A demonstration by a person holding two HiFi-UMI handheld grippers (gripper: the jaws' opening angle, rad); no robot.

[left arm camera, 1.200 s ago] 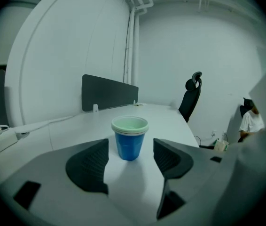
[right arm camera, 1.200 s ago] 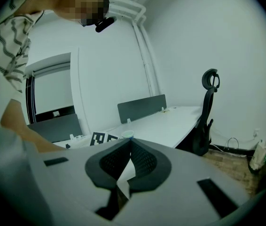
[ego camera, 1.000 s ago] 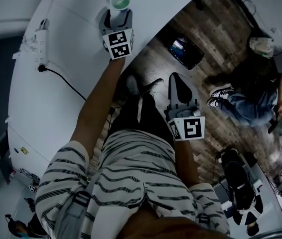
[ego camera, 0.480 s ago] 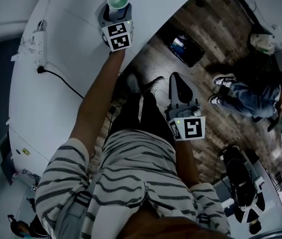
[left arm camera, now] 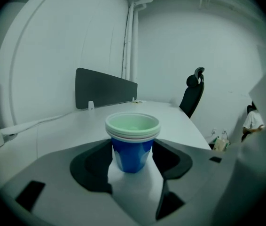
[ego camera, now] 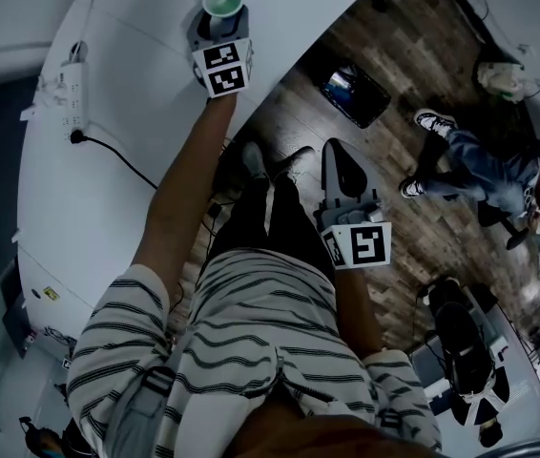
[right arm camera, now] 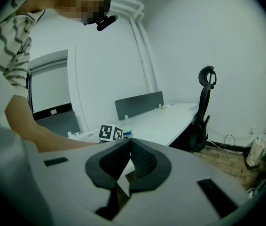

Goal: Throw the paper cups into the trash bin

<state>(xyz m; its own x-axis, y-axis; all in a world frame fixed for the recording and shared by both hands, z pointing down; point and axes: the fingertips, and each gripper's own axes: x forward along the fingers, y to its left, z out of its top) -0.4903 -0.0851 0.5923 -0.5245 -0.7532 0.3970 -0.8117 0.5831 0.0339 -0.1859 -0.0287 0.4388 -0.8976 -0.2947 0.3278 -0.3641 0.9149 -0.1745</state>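
While closing in, left tool (left arm camera: 132, 147): jaws wide, just narrowed, flanking the stacked paper cups (left arm camera: 133, 140), no squeeze evident yet.
Paper cups: upright on the white counter (left arm camera: 180, 121), blue outside, nested.
Right tool (right arm camera: 130, 147): clenched, empty, held off the counter's edge above the wooden floor (ego camera: 294, 98).
Meaning for task: grasp starting; lift and carry to trash bin ahead.

power strip (ego camera: 68, 89) on white desk (ego camera: 65, 222) | grey divider (left arm camera: 105, 87) upright | office chair (left arm camera: 191, 98) beyond
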